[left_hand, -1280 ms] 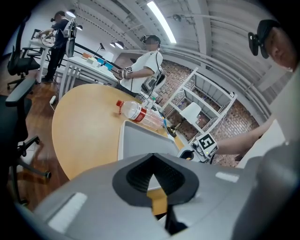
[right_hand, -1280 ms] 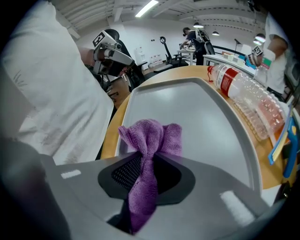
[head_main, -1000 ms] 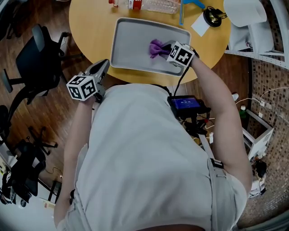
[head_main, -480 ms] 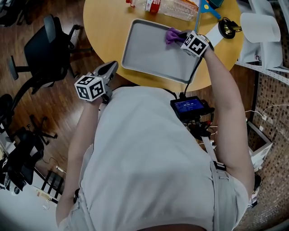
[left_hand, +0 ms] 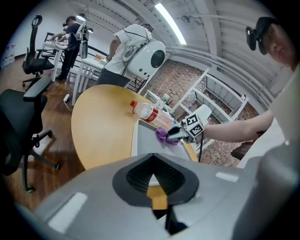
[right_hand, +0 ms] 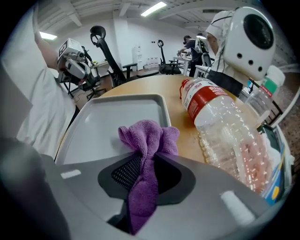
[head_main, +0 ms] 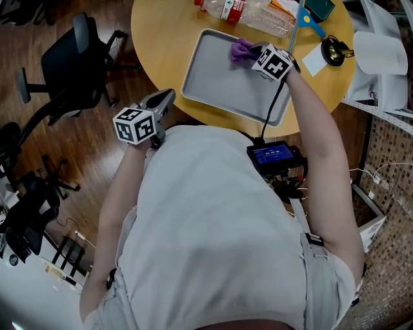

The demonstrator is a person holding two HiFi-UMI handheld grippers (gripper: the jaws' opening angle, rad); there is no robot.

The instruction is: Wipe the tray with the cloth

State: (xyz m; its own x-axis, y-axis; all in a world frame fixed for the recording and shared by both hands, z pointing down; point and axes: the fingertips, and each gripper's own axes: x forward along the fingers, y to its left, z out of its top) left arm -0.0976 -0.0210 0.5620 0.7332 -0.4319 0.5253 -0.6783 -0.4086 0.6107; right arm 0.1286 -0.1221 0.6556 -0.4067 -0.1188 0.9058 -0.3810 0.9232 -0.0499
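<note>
The right gripper [right_hand: 146, 161] is closed on the purple cloth [right_hand: 149, 138]. A twisted length of cloth runs back between the jaws, and a bunched end stands out past the tips. The bunched end rests on the grey tray [head_main: 216, 80] at about 1 o'clock as the person faces it, close to the far rim. The tray floor from the centre round to 7 o'clock is bare. Just past the rim at 12 o'clock, a clear plastic bottle [head_main: 248, 13] lies on its side on the round wooden table [head_main: 161, 38]. The left gripper [head_main: 165, 99] hangs off the table edge at 8 o'clock from the tray, with its jaws closed on nothing. Step in hand, as judged: a wiping stroke at its far end. The next move calls for drawing the cloth back toward 6 o'clock under steady downward pressure. The grip should be kept firm and the cloth kept inside the rim, so that the bottle is not struck.
</note>
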